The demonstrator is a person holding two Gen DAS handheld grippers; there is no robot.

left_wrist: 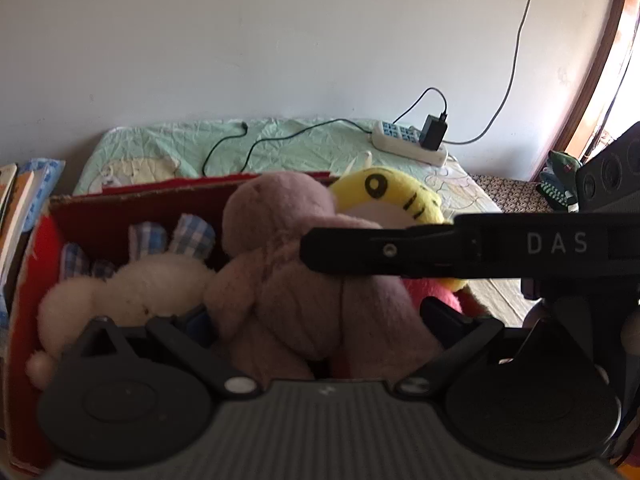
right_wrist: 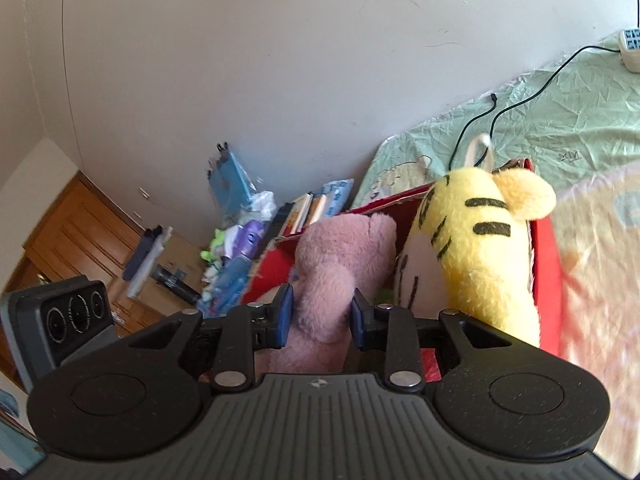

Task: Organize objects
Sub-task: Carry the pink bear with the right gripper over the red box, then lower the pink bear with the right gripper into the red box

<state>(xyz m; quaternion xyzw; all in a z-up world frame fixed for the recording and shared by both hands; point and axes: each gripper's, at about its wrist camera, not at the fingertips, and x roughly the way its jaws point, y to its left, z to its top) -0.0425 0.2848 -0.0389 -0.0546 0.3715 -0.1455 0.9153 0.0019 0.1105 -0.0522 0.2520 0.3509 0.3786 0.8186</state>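
The pink plush toy (right_wrist: 340, 256) sits in the middle of the red cardboard box (right_wrist: 546, 264), its body rising above the box's rim, and the right gripper (right_wrist: 322, 314) has its two blue-padded fingers (right_wrist: 285, 312) pressed against the toy's sides, clamped on it. In the left wrist view the same pink plush toy (left_wrist: 288, 280) fills the centre of the red cardboard box (left_wrist: 36, 248). The left gripper (left_wrist: 320, 328) has its jaws spread wide on either side of the toy's lower body, with only the tips showing past the plush, and its fingers are not closed on it. The right gripper's black body crosses that view from the right, reaching over the toy. To the left of the pink toy lies a cream plush toy (left_wrist: 132, 292) with blue checked ears; to its right, just beside it, stands a yellow striped plush toy (right_wrist: 480, 248). The box rests on a bed with a pale green sheet (left_wrist: 280, 144). At the far right of the bed lies a white power strip (left_wrist: 408, 144) with a black charger (left_wrist: 434, 132) plugged in. Books (left_wrist: 16, 208) stand left of the box.
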